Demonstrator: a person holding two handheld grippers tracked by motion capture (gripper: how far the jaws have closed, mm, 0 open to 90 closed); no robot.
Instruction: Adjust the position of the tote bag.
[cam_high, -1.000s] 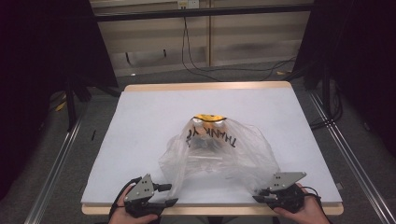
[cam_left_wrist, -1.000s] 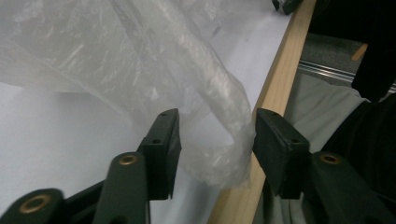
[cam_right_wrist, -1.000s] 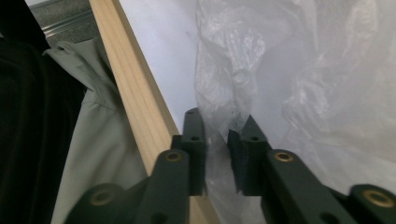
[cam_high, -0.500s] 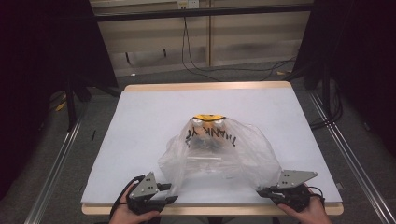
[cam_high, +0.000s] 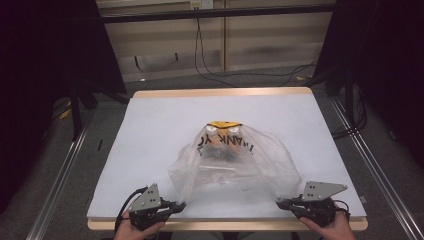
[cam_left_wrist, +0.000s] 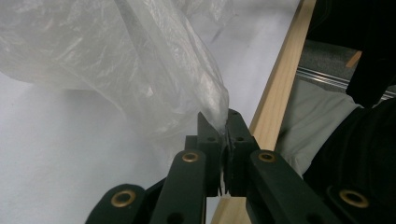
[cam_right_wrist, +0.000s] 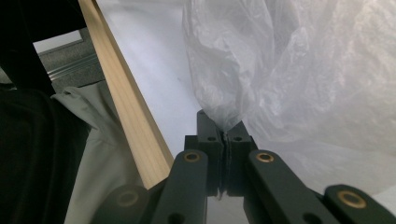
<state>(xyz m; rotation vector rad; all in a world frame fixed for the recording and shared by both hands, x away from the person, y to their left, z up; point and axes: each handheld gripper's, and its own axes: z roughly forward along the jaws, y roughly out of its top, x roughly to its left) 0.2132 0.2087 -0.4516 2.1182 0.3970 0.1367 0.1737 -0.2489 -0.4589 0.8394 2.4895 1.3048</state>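
Each claw, left (cam_high: 179, 204) and right (cam_high: 281, 204), pinches crinkled clear plastic bag (cam_high: 235, 162) film, left just closing.

Plastic bag (cam_high: 235, 160): dark print, seen reversed through film, probably "THANK YOU". No other legible text.

White-topped table (cam_high: 150, 130) with a light wood rim

just a clear plastic bag (cam_high: 260, 165) with dark lettering sitting near the front edge

bare table (cam_high: 160, 125) all round, plastic bag (cam_high: 235, 165) blocking the middle
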